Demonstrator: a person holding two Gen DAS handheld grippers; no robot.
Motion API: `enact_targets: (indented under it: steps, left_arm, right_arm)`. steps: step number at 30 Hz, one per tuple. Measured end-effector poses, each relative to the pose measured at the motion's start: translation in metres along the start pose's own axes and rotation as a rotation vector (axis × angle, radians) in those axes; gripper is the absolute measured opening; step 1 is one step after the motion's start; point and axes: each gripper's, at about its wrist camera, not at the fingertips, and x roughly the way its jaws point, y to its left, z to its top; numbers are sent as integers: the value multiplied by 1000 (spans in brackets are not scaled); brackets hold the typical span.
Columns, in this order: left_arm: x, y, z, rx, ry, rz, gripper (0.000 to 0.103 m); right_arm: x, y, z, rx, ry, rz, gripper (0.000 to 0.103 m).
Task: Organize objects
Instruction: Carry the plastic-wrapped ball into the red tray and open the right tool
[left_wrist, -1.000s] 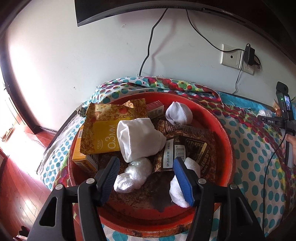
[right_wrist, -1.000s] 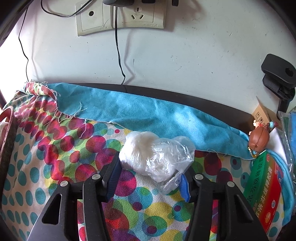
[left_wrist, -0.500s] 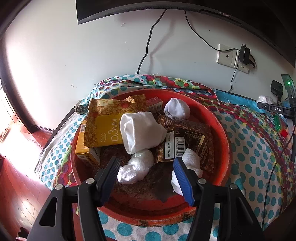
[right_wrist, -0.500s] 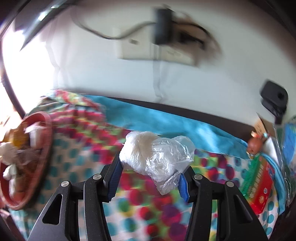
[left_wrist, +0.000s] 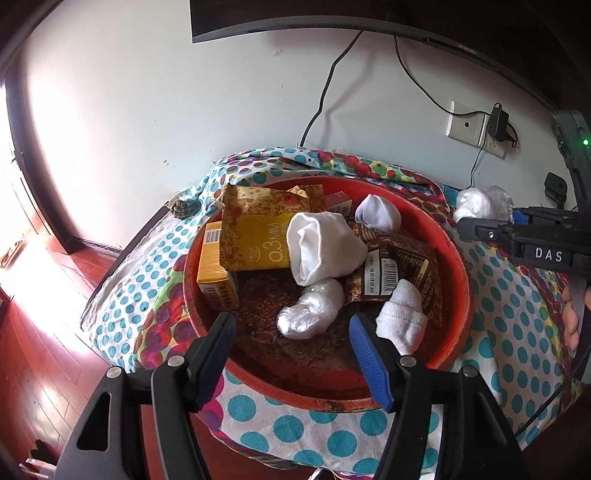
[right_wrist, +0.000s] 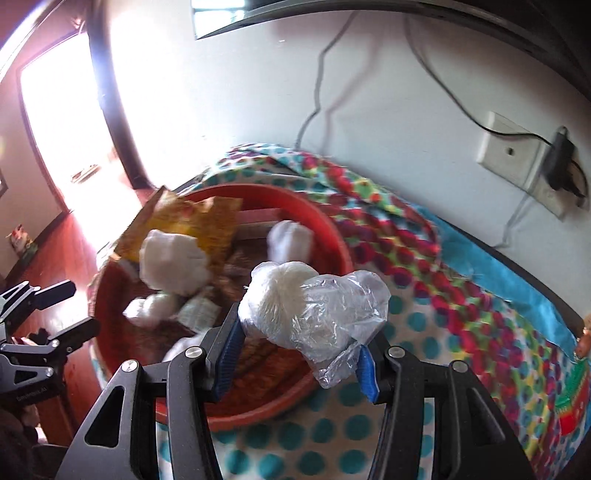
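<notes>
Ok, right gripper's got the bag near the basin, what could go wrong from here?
1. The right gripper pinches only the bag's lower part; thin plastic could slip.
2. The bag hangs at the basin rim, not clearly over it; released now, it may land on the cloth.
3. The basin is crowded; the bag could roll off the socks.

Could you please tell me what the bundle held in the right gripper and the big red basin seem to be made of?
Crinkled clear bag around a white lump: thin glossy plastic film; the contents look fibrous, though I can't be sure. Round red basin: seemingly hard plastic or enamelled metal, its brown-stained, worn floor leaving that open.
</notes>
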Motion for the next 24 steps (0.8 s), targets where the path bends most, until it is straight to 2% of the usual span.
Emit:
enact_targets:
  steps: [9,14,24]
  left_arm:
    - [-4,21,-3,-37,-7,7,66]
    - [-5,26,2,-50,-18,2,66]
    - [-2,33,7,-60,-5,15,67]
  right_arm:
    - [29,57,6,-40,42,6,50]
    - [42,71,6,48,64,28,51]
    - [48,89,2,34,92,-22,53]
